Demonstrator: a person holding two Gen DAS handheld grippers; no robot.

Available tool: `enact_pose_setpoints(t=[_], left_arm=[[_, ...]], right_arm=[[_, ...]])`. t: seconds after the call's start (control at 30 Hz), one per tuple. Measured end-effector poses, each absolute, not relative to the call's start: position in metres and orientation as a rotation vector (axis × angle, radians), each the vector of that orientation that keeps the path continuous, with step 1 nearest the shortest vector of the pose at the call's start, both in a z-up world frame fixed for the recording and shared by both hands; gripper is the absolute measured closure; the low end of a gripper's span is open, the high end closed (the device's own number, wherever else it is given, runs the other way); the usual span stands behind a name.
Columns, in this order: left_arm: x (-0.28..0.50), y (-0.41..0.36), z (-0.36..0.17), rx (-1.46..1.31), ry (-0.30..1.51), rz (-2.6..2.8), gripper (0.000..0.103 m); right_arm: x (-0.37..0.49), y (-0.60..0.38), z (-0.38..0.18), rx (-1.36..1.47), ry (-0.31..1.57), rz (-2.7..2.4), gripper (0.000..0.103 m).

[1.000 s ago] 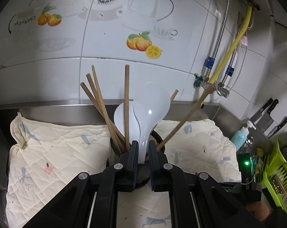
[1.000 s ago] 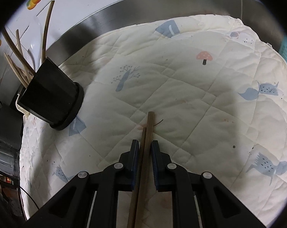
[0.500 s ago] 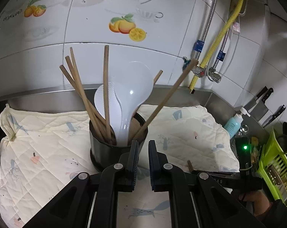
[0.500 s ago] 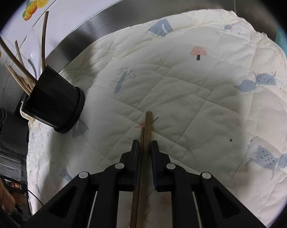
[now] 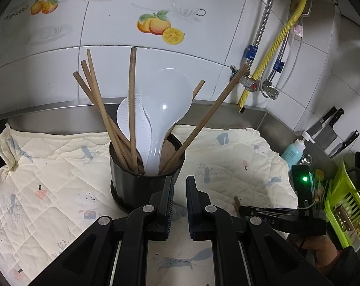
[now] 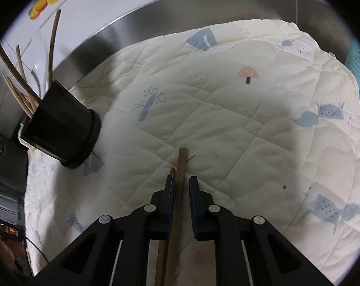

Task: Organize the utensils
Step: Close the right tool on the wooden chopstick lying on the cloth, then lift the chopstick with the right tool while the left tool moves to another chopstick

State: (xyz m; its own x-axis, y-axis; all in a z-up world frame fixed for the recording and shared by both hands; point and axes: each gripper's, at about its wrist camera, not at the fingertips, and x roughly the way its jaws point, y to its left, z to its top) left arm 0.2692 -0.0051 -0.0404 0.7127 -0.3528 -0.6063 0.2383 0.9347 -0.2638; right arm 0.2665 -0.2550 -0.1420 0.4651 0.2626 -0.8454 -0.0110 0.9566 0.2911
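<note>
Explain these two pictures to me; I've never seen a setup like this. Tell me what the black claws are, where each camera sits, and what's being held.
There is no robot. A person holds a two-finger hand-held gripper in each hand, each with a camera looking along its fingers.

The left camera shows the left hand-held gripper, slightly open and empty, in front of a black utensil holder with wooden chopsticks and white rice paddles in it. The holder stands on a quilted cloth.

The right camera shows the right hand-held gripper with two loose chopsticks between its fingers; whether they are clamped is unclear.
</note>
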Motion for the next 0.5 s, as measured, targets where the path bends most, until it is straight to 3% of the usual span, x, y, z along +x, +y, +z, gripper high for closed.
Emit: enact_pose_setpoints(t=[0.5], left_arm=[[0.272, -0.02, -0.052, -0.175, 0.767, -0.376, 0.091]], right_arm=[[0.279, -0.248, -0.143, 0.2, 1.08, 0.162, 0.093]])
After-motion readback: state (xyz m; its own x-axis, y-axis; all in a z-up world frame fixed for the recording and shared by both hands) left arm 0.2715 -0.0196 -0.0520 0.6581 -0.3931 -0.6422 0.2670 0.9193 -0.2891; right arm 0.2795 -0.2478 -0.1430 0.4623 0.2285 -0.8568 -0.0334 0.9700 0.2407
